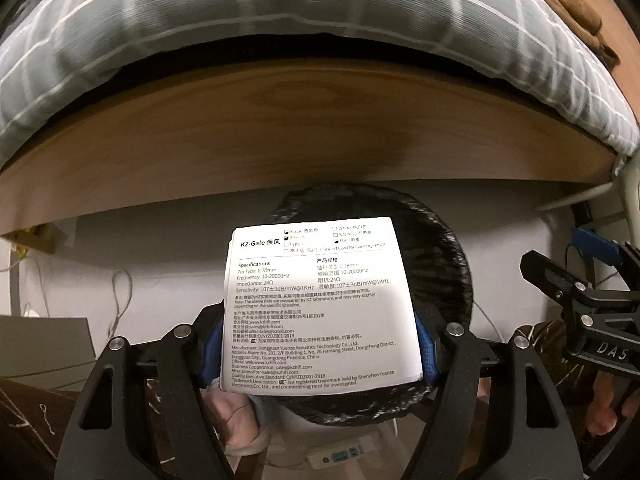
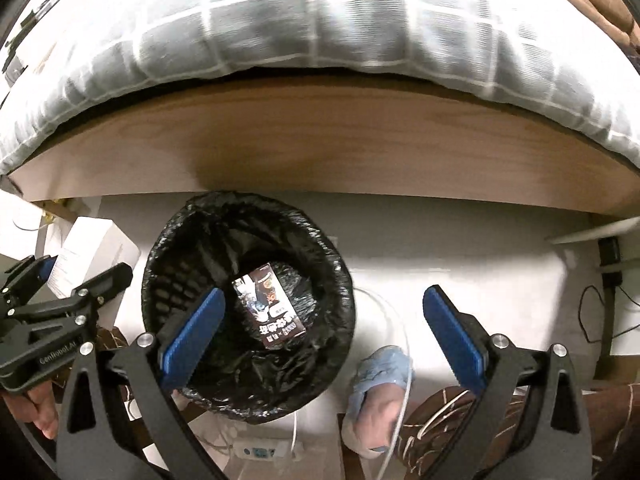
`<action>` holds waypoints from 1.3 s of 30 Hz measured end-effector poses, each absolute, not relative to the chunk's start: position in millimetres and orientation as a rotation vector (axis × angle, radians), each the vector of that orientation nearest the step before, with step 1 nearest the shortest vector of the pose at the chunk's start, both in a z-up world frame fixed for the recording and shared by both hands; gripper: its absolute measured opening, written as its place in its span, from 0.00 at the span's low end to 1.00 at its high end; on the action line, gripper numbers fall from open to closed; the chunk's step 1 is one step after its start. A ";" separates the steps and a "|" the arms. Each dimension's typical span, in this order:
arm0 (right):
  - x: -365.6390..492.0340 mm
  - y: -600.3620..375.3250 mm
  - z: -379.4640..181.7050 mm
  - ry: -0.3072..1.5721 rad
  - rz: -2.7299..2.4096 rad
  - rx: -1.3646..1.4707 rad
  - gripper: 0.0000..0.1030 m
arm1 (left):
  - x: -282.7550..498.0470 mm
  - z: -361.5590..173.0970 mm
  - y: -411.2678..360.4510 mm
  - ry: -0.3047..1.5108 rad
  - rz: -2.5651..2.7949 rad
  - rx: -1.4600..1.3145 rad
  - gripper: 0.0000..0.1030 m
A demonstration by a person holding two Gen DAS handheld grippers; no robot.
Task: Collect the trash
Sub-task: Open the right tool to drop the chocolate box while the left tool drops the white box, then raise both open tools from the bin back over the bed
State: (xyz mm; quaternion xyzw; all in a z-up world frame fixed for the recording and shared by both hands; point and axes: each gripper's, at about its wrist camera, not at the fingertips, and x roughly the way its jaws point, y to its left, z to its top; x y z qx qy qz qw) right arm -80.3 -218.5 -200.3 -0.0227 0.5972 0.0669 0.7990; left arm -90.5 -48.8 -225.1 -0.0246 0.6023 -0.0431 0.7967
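My left gripper [image 1: 320, 344] is shut on a white earphone box [image 1: 316, 304] with printed specifications. It holds the box above a round bin lined with a black bag [image 1: 440, 264]. In the right wrist view the same bin [image 2: 320, 240] stands on the floor below the bed frame, with a dark printed carton [image 2: 270, 308] lying inside. My right gripper [image 2: 320, 332] is open and empty above the bin's right side. The left gripper with the white box [image 2: 92, 252] shows at the left edge there.
A wooden bed frame [image 2: 320, 140] with a grey checked duvet [image 2: 280, 20] runs across the back. A white power strip [image 2: 260, 450], a white cable [image 2: 400, 328] and a foot in a blue slipper [image 2: 380, 380] are on the floor near the bin.
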 end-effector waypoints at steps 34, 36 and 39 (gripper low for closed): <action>-68.6 -193.0 -90.7 0.957 0.165 -0.042 0.93 | -88.7 -119.8 -19.0 0.998 0.020 -0.017 0.94; -66.9 -191.2 -78.7 0.931 0.169 -0.042 0.93 | -87.5 -111.0 -15.4 0.989 0.018 -0.032 0.94; -63.4 -191.1 -66.2 0.900 0.171 -0.034 0.93 | -84.3 -98.1 -9.7 0.963 0.026 -0.039 0.94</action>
